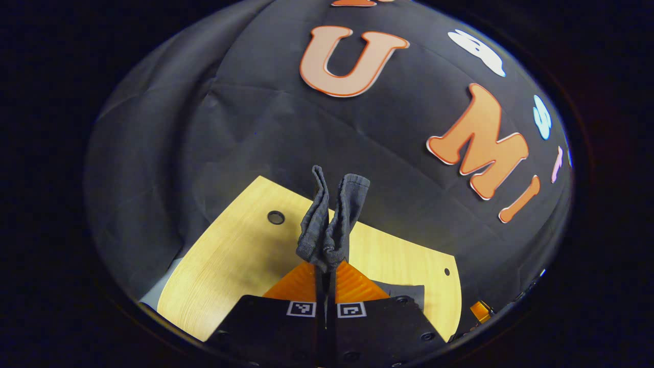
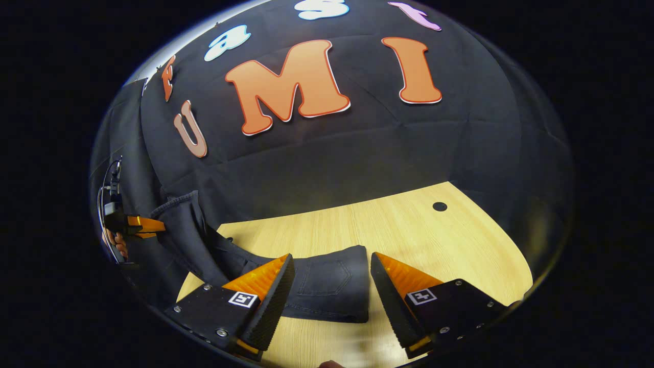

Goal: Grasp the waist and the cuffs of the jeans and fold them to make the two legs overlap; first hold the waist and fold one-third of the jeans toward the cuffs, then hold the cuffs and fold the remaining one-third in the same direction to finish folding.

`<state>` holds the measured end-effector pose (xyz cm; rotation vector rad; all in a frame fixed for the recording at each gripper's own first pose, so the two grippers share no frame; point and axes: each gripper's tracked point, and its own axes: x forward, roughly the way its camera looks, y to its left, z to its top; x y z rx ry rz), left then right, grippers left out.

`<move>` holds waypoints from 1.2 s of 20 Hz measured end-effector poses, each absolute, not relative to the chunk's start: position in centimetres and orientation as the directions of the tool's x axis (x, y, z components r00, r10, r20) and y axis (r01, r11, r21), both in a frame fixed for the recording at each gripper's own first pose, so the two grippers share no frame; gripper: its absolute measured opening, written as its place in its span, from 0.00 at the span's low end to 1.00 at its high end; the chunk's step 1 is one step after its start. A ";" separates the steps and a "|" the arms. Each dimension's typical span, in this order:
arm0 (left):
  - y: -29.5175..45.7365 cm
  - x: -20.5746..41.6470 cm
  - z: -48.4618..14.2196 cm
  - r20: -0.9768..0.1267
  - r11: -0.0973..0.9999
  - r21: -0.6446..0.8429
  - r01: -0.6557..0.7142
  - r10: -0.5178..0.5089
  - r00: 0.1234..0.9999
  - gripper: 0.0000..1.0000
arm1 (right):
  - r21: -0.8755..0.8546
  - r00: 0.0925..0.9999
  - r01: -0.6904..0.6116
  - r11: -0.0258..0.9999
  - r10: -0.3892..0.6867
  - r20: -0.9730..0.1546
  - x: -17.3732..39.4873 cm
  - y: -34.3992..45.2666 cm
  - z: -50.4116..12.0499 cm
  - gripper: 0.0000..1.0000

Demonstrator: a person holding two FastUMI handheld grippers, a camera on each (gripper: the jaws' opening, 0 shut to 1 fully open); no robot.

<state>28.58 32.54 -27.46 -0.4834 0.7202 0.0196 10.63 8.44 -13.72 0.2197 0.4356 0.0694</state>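
Observation:
Dark grey jeans point(image 2: 327, 289) lie with their waist end and a back pocket flat on the wooden table point(image 2: 409, 225). My right gripper point(image 2: 332, 258) is open, one finger on each side of that waist end, not pressing on it. From there the legs run left and rise off the table to my left gripper point(image 2: 145, 225), held by a hand point(image 2: 115, 243). In the left gripper view, my left gripper point(image 1: 326, 268) is shut on the bunched cuffs point(image 1: 329, 225), which stick up beyond its fingers, high above the table point(image 1: 230, 255).
The table has a small round cable hole point(image 2: 439, 206) near its far right corner, also seen as the hole point(image 1: 276, 217) in the left gripper view. Black cloth walls close in behind the table. Bare wood stretches to the right of the jeans.

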 end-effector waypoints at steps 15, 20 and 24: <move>15.1 29.2 -22.3 -0.606 0.916 -0.395 0.066 -0.314 0.731 0.01 | 0.131 0.974 -0.053 0.990 0.080 -0.213 11.7 5.7 -9.2 0.97; 10.6 29.2 -22.7 -0.617 0.919 -0.378 0.107 -0.337 0.711 0.01 | 0.122 0.973 -0.042 0.992 0.069 -0.222 11.5 3.5 -9.4 0.97; 7.0 29.1 -23.8 -0.635 0.917 -0.380 0.119 -0.352 0.688 0.01 | 0.112 0.972 -0.039 0.993 0.064 -0.227 11.5 1.5 -9.5 0.97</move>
